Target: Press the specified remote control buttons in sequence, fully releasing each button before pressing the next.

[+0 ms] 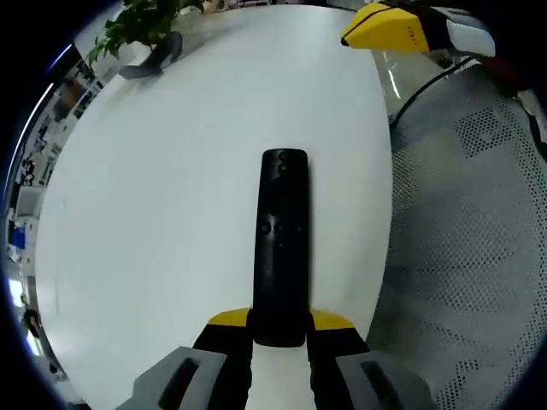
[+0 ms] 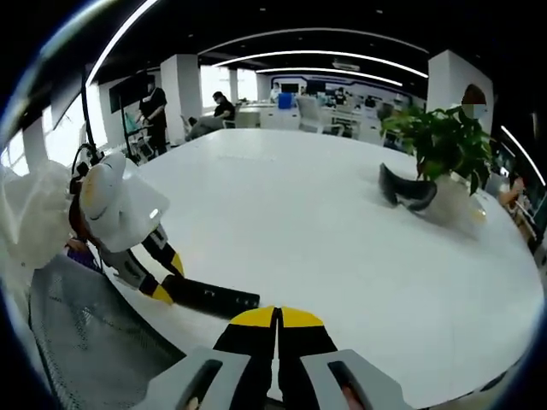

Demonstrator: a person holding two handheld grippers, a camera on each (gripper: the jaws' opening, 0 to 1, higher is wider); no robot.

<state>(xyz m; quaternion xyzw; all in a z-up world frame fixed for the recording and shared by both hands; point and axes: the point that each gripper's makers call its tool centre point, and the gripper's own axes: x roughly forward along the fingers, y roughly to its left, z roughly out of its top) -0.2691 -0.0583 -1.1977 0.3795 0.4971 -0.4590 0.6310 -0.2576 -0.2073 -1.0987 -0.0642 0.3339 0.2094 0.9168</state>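
A long black remote control (image 1: pixel 283 243) lies lengthwise over the white table (image 1: pixel 171 196), its near end clamped between the yellow-tipped fingers of my left gripper (image 1: pixel 279 323). In the right gripper view the same remote (image 2: pixel 214 296) sticks out from the left gripper (image 2: pixel 162 278), which comes in from the left above the table edge. My right gripper (image 2: pixel 278 318) is shut with nothing between its yellow tips, hovering just right of the remote's free end. Its yellow tip (image 1: pixel 389 27) also pokes into the left gripper view at the top right.
A potted green plant (image 2: pixel 443 141) stands at the far side of the round table, with a dark curved object (image 2: pixel 407 190) beside it. A grey mesh chair seat (image 1: pixel 479 231) sits at the table's edge. Several people stand and sit in the office beyond.
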